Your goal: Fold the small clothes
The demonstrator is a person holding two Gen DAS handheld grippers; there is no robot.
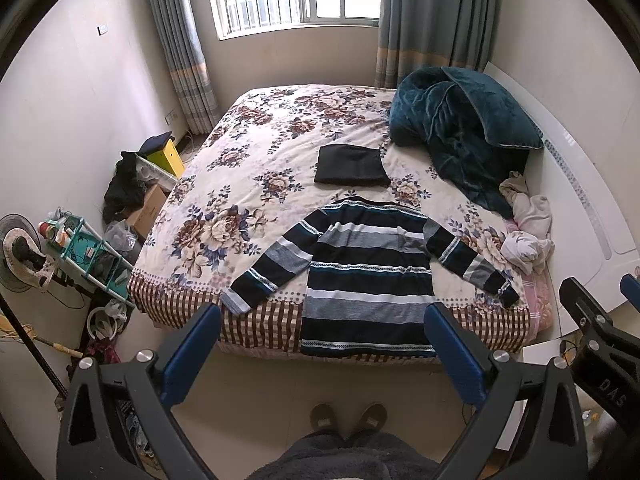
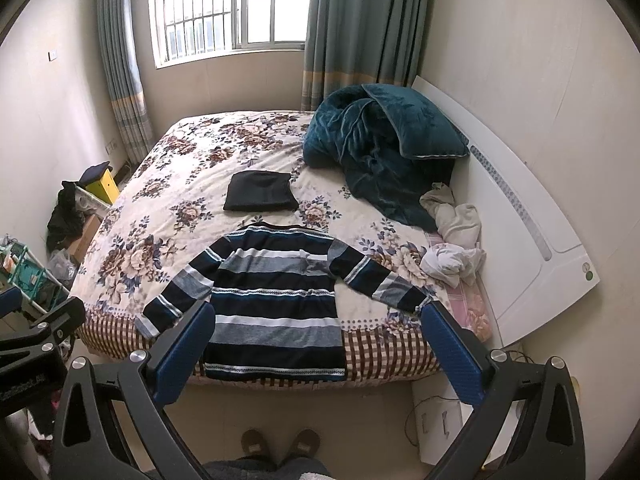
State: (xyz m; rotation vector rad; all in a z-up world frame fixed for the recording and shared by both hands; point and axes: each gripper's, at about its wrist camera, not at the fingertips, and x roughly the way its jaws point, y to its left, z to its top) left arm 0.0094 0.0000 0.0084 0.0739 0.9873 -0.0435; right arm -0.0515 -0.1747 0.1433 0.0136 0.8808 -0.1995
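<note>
A striped navy, grey and white sweater (image 1: pixel 368 276) (image 2: pixel 276 292) lies flat on the near end of the bed, sleeves spread, its hem hanging over the edge. Beyond its collar sits a folded black garment (image 1: pixel 352 165) (image 2: pixel 260 191). Crumpled white clothes (image 1: pixel 524 232) (image 2: pixel 454 240) lie at the right near the headboard. My left gripper (image 1: pixel 324 324) is open, held above the floor in front of the bed, with nothing between its blue pads. My right gripper (image 2: pixel 320 326) is also open and empty, beside the left one.
The bed has a floral cover (image 1: pixel 248 184) (image 2: pixel 168 208). A teal blanket and pillow (image 1: pixel 460 120) (image 2: pixel 384 140) are heaped at the back right. A white headboard (image 2: pixel 520 216) runs along the right. Cluttered shelves and boxes (image 1: pixel 100 240) stand left. A person's slippered feet (image 1: pixel 348 416) are on the floor.
</note>
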